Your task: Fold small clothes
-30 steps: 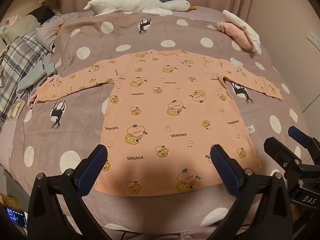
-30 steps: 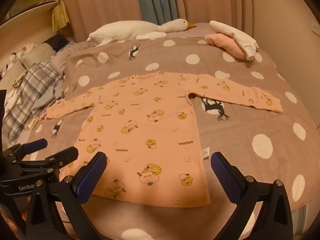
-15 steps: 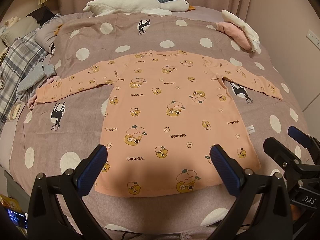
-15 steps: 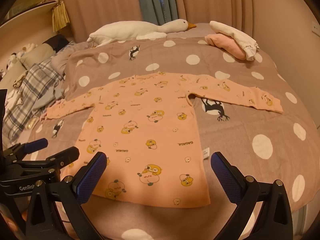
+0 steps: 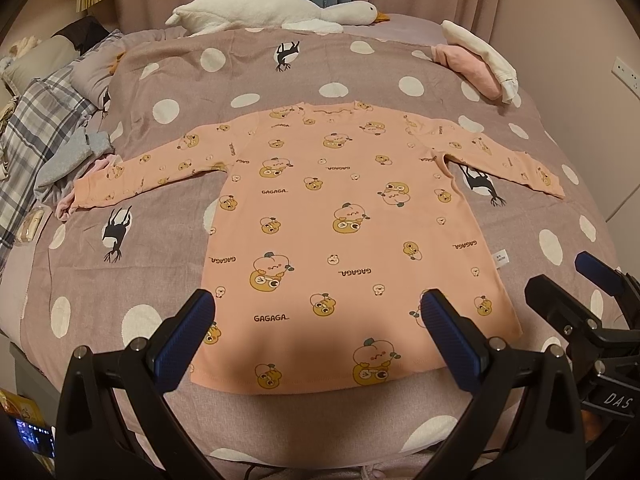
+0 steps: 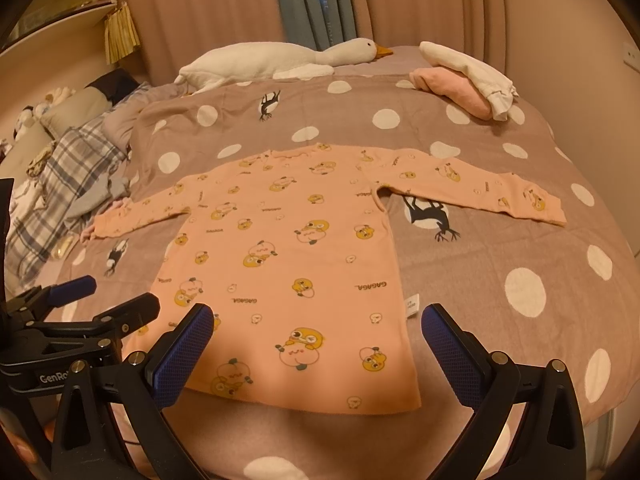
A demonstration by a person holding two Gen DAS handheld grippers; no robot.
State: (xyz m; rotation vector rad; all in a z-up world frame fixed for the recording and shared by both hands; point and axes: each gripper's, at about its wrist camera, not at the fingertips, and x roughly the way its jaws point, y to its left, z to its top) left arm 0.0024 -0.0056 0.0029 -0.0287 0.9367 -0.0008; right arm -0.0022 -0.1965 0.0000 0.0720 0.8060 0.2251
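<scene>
The peach shirt (image 5: 344, 216) lies flat, sleeves spread, on the dotted bedspread (image 5: 160, 80), unmoved since a second ago; little differs. The left gripper (image 5: 316, 332) and right gripper (image 6: 316, 340) still hover over its hem, jaws wide apart, holding nothing.

A bed (image 5: 360, 60) under a mauve cover with white dots fills the room in warm, dim light. Pinkish curtains (image 6: 208, 12) and a blue-grey curtain (image 6: 312, 0) hang behind it. A wall socket (image 5: 624, 74) sits on the right-hand wall.
</scene>
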